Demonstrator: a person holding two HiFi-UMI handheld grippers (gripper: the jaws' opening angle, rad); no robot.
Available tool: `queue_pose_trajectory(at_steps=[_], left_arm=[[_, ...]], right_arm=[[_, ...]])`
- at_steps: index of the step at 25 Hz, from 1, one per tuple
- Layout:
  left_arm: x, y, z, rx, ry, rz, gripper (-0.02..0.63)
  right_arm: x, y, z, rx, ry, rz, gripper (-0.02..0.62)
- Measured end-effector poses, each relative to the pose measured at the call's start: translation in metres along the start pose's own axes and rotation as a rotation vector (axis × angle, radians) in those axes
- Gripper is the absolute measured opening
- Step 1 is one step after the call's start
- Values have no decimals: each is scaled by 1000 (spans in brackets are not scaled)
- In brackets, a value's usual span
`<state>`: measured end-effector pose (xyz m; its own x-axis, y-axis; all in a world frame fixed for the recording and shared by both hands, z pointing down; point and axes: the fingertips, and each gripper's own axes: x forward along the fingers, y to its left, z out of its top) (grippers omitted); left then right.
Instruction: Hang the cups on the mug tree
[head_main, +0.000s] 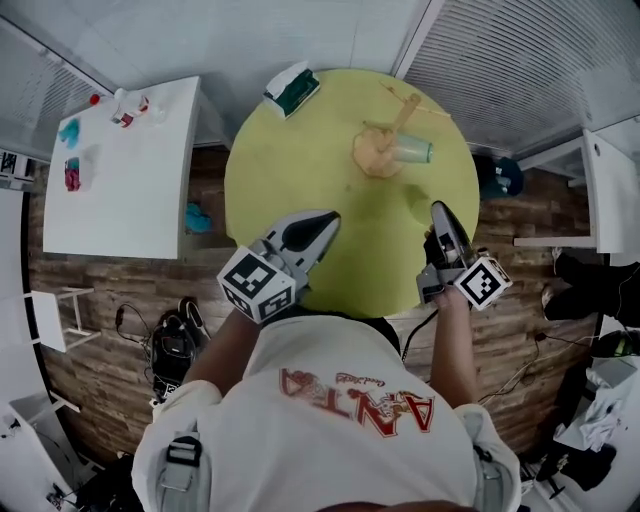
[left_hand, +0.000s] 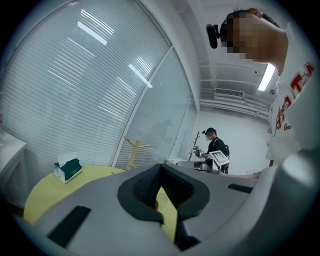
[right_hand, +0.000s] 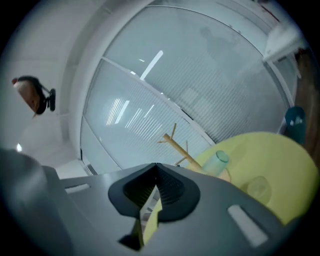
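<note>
The wooden mug tree (head_main: 385, 140) stands at the far right part of the round yellow table (head_main: 300, 160). A pale green cup (head_main: 412, 150) sits tilted against its trunk, just above the base. The right gripper view shows the same tree (right_hand: 177, 147) and cup (right_hand: 218, 162), plus a faint clear cup-like shape (right_hand: 258, 188) on the table nearer me. My left gripper (head_main: 328, 216) (left_hand: 160, 167) hovers over the table's near edge, shut and empty. My right gripper (head_main: 438, 208) (right_hand: 156, 167) is held level at the near right edge, also shut with nothing in it.
A green and white tissue box (head_main: 292, 90) (left_hand: 68, 169) lies at the table's far left. A white side table (head_main: 120, 190) with small items stands to the left. A white desk (head_main: 610, 190) is at the right. Another person (left_hand: 215, 147) stands far back in the room.
</note>
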<state>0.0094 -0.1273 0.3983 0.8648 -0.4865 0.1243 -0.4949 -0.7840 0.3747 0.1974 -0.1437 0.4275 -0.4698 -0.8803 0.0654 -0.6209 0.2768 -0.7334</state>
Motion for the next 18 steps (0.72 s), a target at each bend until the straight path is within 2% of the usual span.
queue_pose_trajectory(at_steps=[4,7,11,18], left_arm=[[1,-3,12,38,-13,-13,6],[3,-6,17,54,-14,-21,6],[7,-11,24,102,-15,-25,6],[10,-22,29,126,-29,-45,6]], right_arm=[[-10,38,-1,-369,18,-88,3],[-16,61,3,-551,-5,-127,3],[-15,81,8,-640,-25,-108,3],[-19,74,12,-631,-7,-136,3]])
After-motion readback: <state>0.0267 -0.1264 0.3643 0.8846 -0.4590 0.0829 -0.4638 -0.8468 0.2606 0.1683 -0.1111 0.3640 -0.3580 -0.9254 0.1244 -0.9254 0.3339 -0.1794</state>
